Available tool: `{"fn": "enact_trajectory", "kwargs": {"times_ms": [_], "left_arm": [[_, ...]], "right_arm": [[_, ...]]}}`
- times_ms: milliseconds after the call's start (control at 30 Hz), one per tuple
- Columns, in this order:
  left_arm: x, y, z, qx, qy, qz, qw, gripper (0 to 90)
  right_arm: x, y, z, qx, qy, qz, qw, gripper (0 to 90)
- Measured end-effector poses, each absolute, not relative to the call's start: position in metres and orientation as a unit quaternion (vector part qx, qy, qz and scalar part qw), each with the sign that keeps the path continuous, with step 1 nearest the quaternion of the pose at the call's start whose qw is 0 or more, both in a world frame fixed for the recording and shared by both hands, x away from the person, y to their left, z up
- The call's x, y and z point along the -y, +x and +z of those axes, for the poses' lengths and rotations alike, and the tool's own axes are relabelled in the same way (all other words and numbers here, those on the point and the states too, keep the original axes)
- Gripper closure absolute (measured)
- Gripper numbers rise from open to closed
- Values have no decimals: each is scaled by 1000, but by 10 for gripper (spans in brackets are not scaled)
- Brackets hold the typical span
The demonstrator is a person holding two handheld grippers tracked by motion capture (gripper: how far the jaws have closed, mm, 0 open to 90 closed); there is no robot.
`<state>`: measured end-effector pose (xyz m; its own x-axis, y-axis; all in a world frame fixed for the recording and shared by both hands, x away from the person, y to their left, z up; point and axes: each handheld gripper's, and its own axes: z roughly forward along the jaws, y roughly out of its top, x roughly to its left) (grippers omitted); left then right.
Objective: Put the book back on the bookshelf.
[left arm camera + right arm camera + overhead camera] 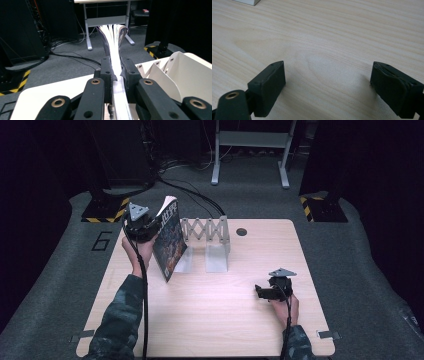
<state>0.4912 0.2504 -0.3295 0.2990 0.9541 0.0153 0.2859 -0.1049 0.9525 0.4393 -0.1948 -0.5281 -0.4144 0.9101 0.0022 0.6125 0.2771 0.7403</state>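
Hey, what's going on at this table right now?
A person at a wooden table holds a gripper in each hand. The left gripper is shut on a magazine, holding it on edge beside a white expanding rack at the far side of the table; the pages fan out above the jaws. The magazine is not yet in the rack. The right gripper sits open and empty, low over bare tabletop near the person's right.
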Motion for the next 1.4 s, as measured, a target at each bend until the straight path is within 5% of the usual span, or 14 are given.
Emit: {"fn": "enact_trajectory", "kwargs": {"times_ms": [333, 700, 1400], "left_arm": [[-252, 477, -324, -466, 669, 369, 447, 452], [-261, 452, -328, -465, 676, 368, 438, 162], [-268, 432, -396, -481, 687, 343, 423, 157]], "right_arm": [[195, 439, -528, -769, 495, 341, 218, 123], [195, 439, -528, -769, 495, 341, 218, 123], [195, 439, -528, -769, 495, 341, 218, 123]]}}
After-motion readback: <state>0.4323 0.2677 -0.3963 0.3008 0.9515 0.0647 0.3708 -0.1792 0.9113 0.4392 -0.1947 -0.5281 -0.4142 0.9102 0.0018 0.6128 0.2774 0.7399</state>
